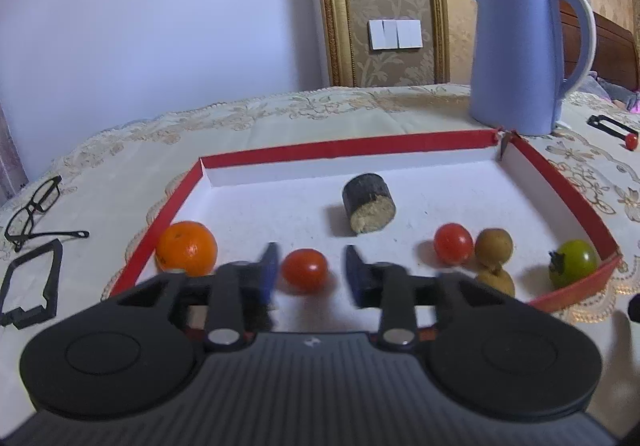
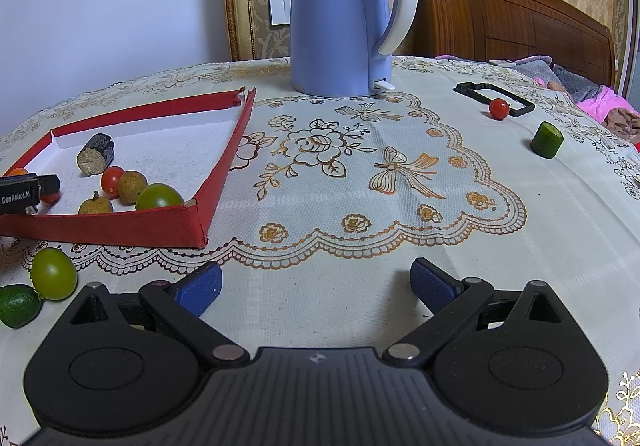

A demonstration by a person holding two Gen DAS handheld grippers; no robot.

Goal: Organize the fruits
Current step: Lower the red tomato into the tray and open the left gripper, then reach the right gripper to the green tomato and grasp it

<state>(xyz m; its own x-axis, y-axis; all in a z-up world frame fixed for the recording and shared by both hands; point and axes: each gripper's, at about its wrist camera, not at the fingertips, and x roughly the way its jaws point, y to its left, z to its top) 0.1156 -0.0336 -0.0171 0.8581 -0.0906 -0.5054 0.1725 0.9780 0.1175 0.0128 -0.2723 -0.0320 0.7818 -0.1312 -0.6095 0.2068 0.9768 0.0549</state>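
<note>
Your left tool [image 1: 309,273] stands over the near part of the red-walled tray [image 1: 344,147], its blue pads parted; a red cherry tomato [image 1: 304,270] sits on the tray floor between them, and a gap shows on either side of it, so the pads do not press on it. No earlier view is at hand to compare. Your right tool [image 2: 316,286] hangs above bare lace tablecloth [image 2: 360,173] on the worktop, jaws spread wide with nothing between them.

Inside the tray, in the left wrist view: an orange [image 1: 186,248] against the left wall; a dark cylindrical piece with a pale cut face [image 1: 369,209] near the middle; a second red cherry tomato [image 1: 453,244] just beside a brown round fruit [image 1: 494,246]; another brown fruit [image 1: 496,281] nearer you; and a green tomato [image 1: 573,264] in the near right corner.

Outside the tray, in the right wrist view: a green round fruit [image 2: 53,274] and a darker green one [image 2: 18,306] lie close together on the cloth by the tray's near wall; a third red cherry tomato [image 2: 499,109] touches a black rectangular frame [image 2: 494,97] far to the right; a green cut cylinder [image 2: 547,139] stands near it.

A blue kettle [image 2: 340,13] stands behind the tray. Spectacles [image 1: 34,211] and a second black frame [image 1: 32,282] lie left of it.
</note>
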